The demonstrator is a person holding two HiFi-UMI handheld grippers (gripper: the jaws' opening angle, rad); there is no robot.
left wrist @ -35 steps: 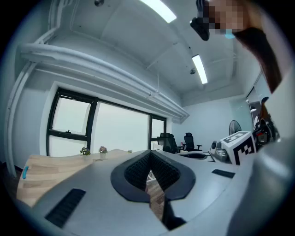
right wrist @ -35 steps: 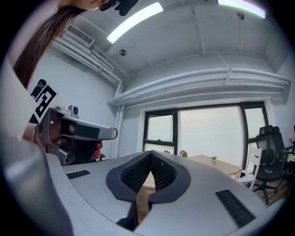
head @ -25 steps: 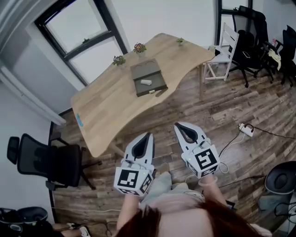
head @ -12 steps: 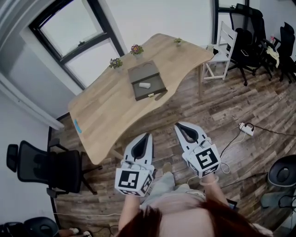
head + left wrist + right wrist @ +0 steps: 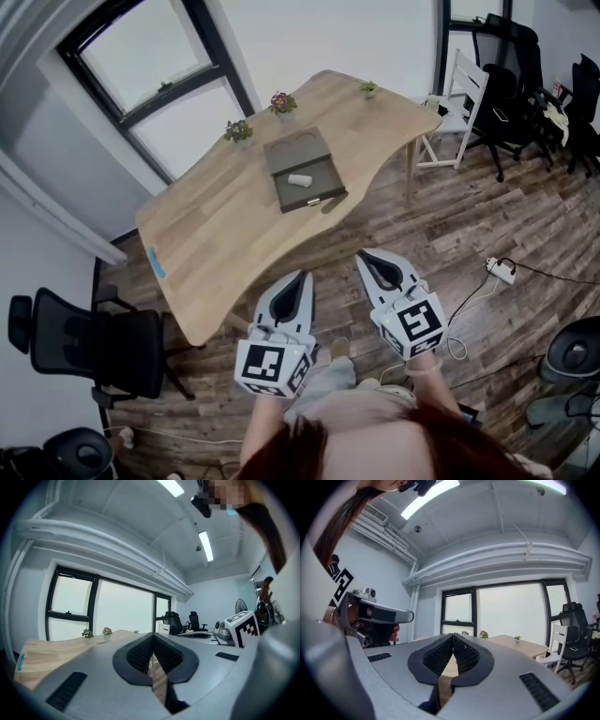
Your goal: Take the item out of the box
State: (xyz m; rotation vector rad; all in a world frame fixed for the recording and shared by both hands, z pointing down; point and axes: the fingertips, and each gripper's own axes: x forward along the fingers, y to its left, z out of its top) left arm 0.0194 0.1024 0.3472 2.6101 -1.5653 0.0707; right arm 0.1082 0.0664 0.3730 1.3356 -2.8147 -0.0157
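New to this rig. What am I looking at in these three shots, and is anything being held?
There is no robot here. A person holds a tool in each hand, and each tool ends in two-jaw tongs. The cubes with square markers are part of the tools.

The top-down picture comes from a camera on the person's head. In it the left tongs and right tongs show near the bottom, over the wooden floor and apart from the table.

The other two pictures come from cameras riding on each tool, looking along its jaws. In both, the jaws are closed together with nothing between them, so nothing is held.

On the table lies an open box with a small white item inside. Three little potted plants stand along the far edge.
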